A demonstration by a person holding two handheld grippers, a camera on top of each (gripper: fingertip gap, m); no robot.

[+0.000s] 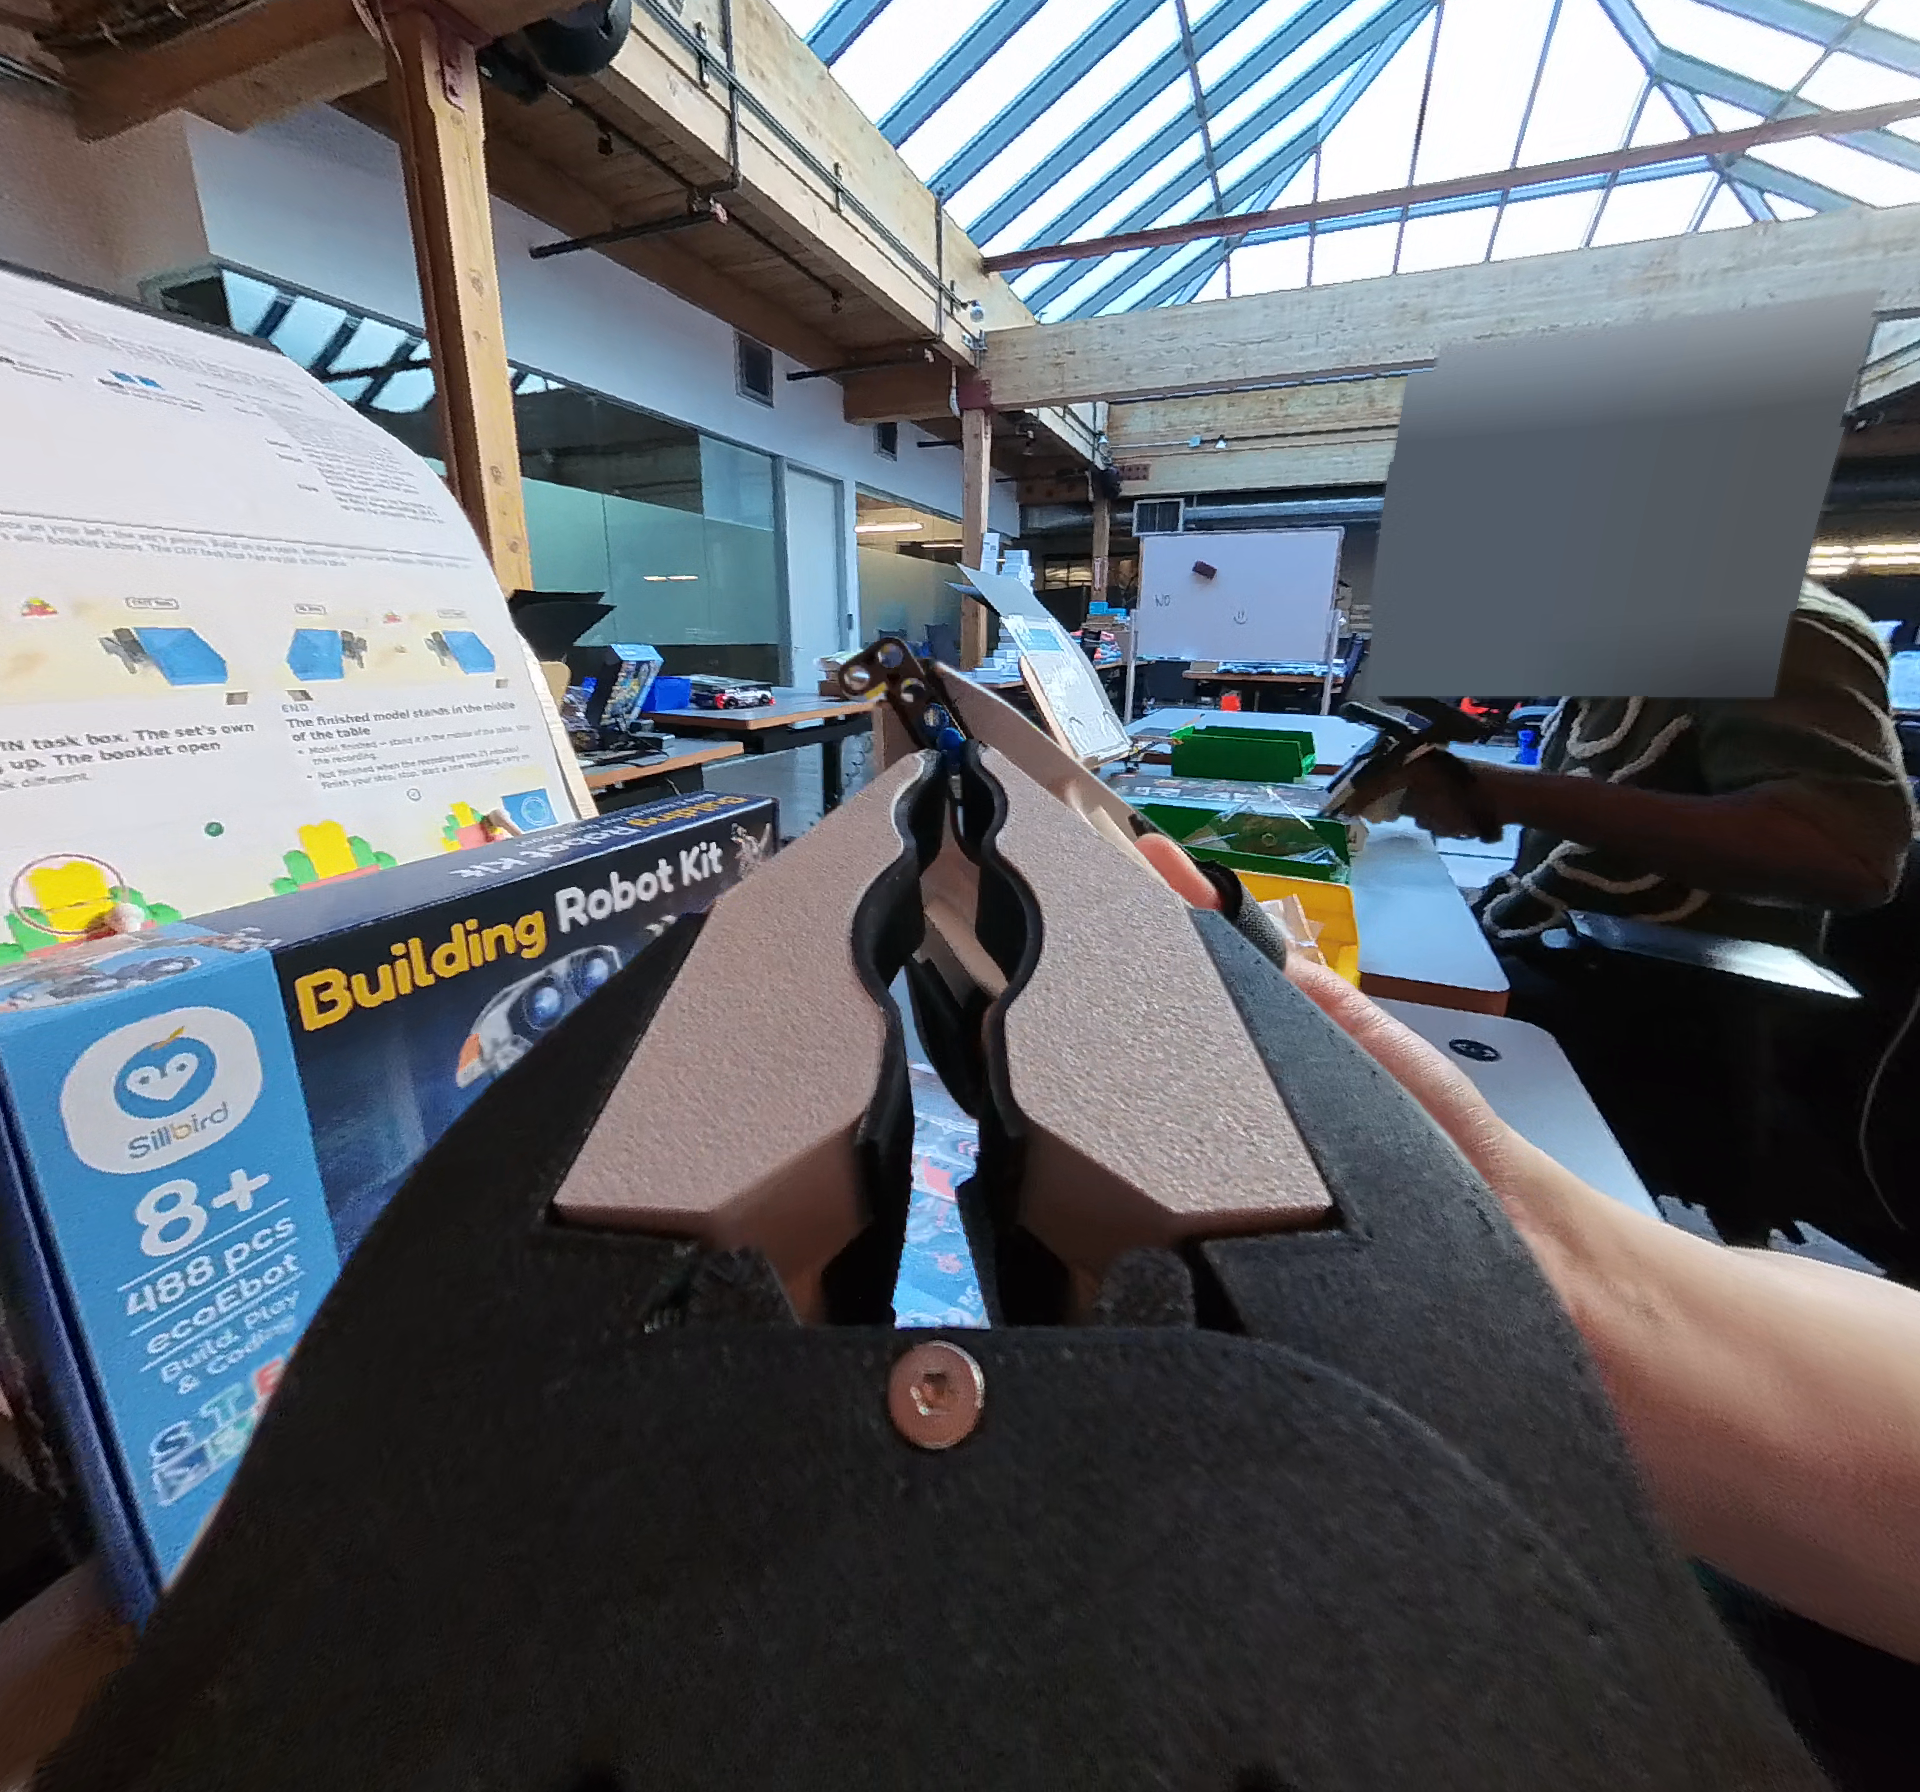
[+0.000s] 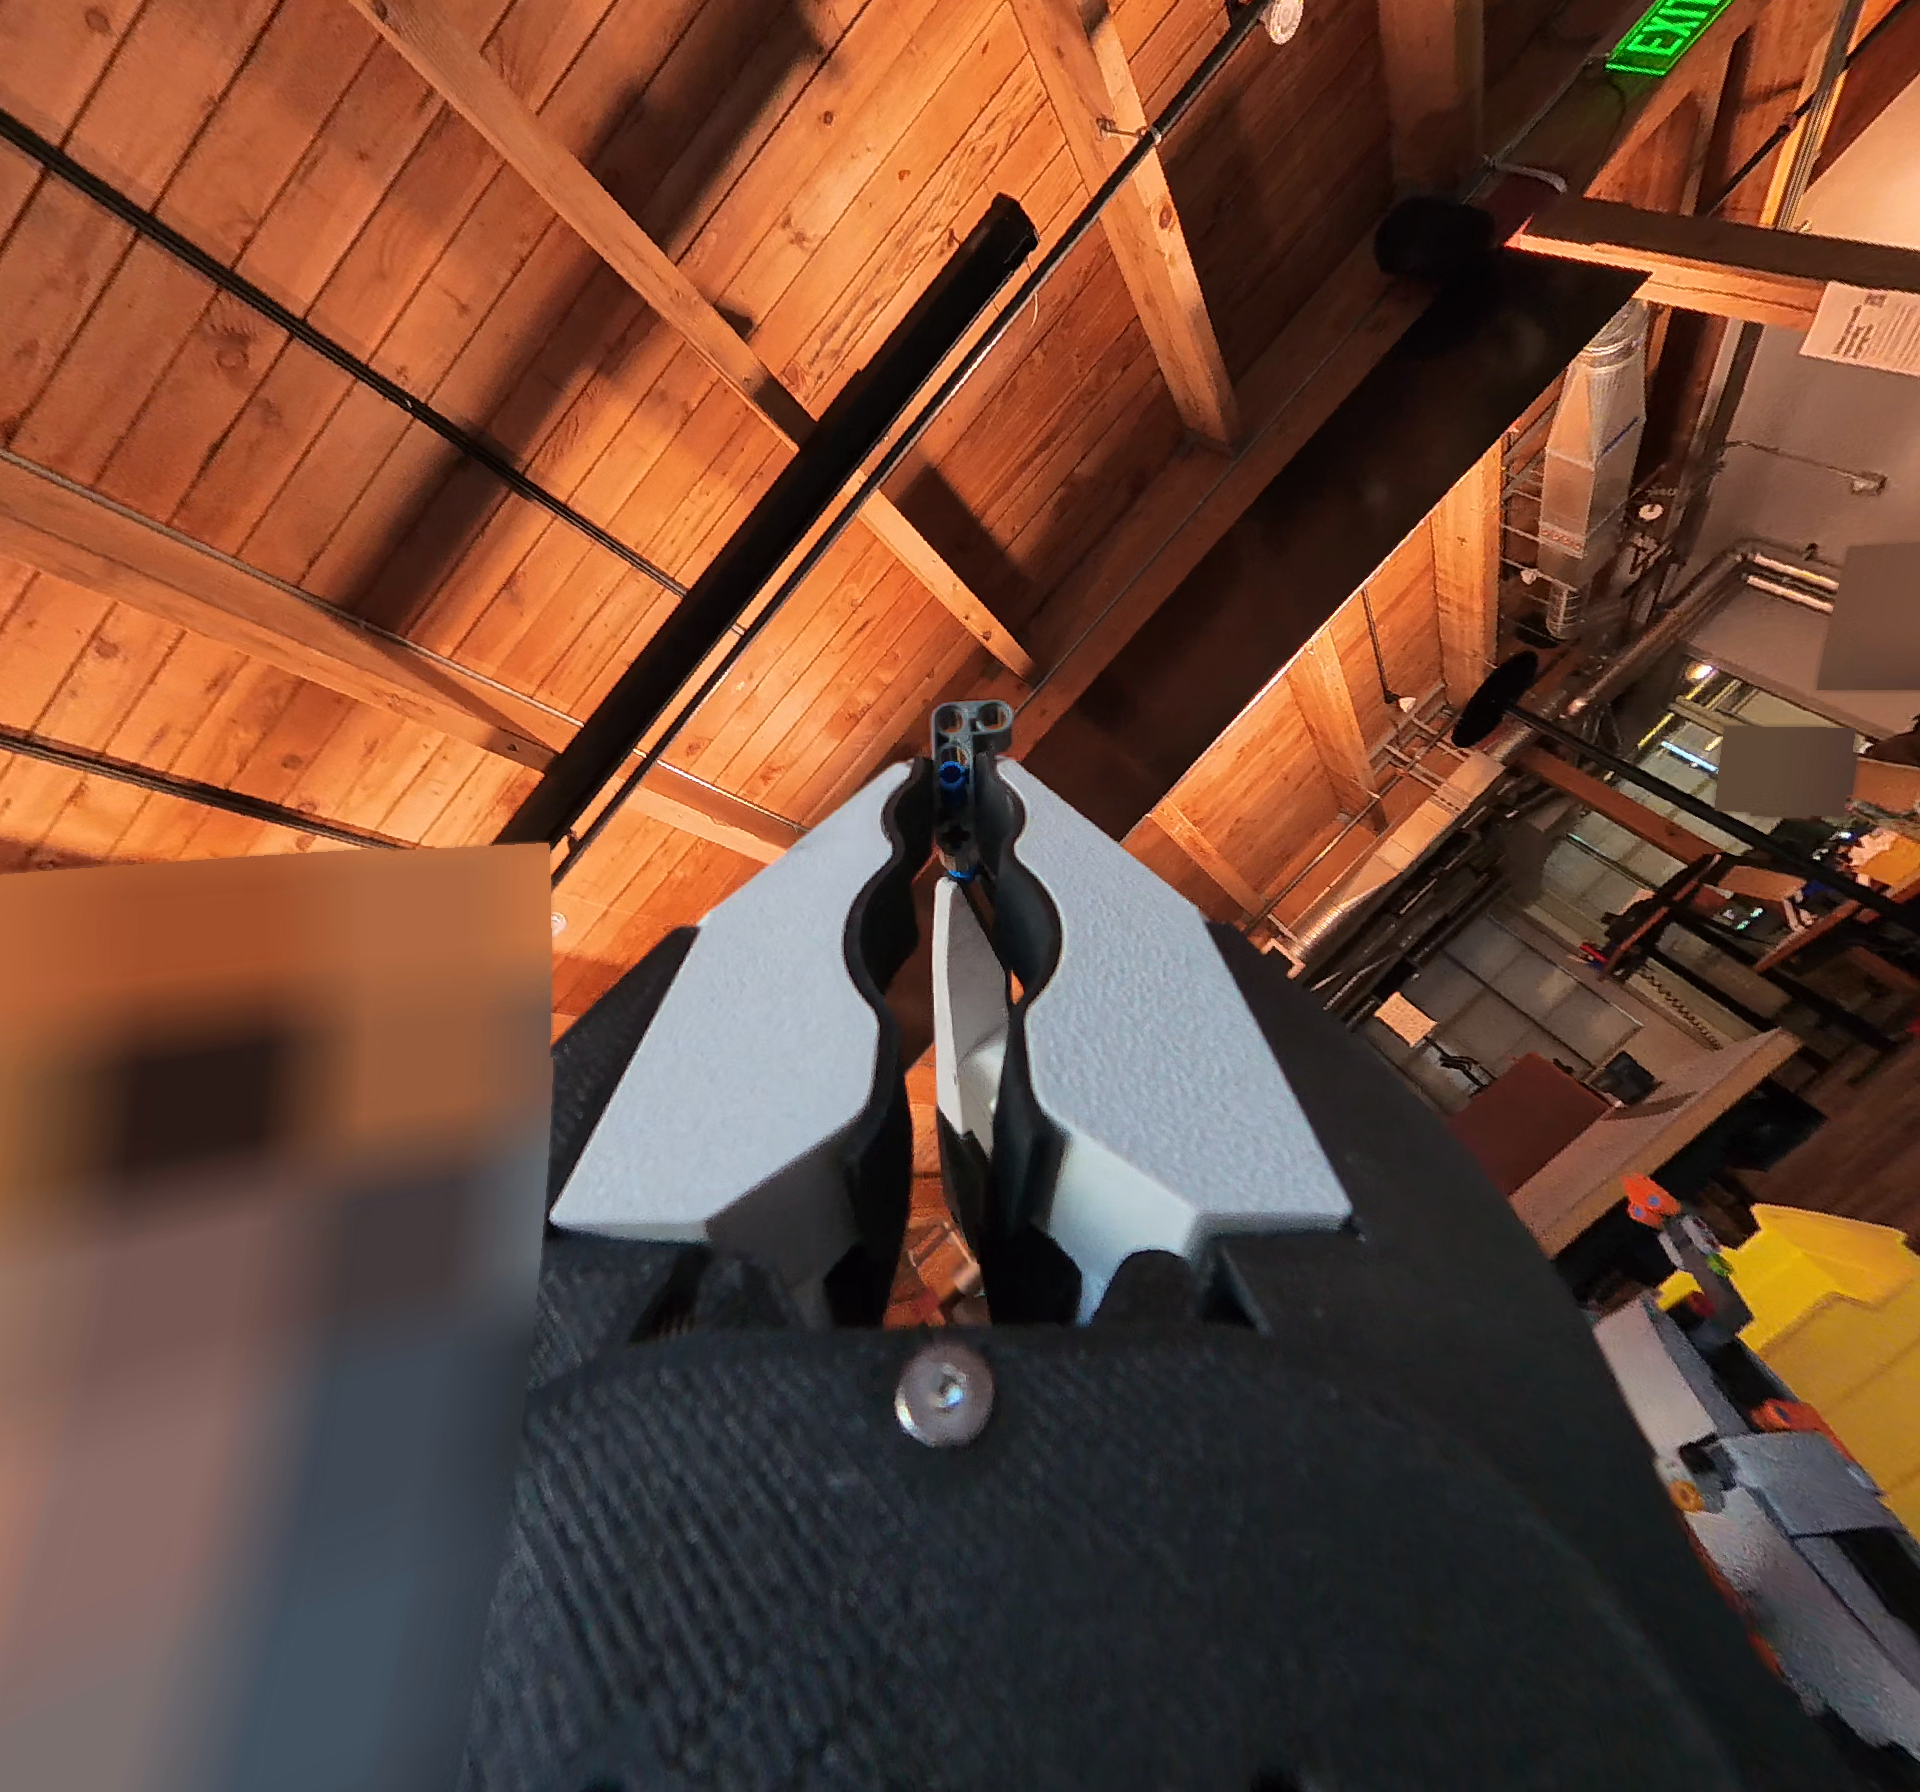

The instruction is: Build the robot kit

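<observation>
Pinching one small black holed piece together, left gripper and right gripper meet; kit box at nine o'clock.

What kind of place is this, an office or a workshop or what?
Probably a shared workshop or lab in a converted timber building: a glass skylight over wooden beams, a whiteboard among worktables, and yellow parts bins on a bench.

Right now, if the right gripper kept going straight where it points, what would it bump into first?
Probably nothing close. The right gripper, shut on a small grey beam piece, points up at the wooden ceiling, seemingly far off.
</observation>
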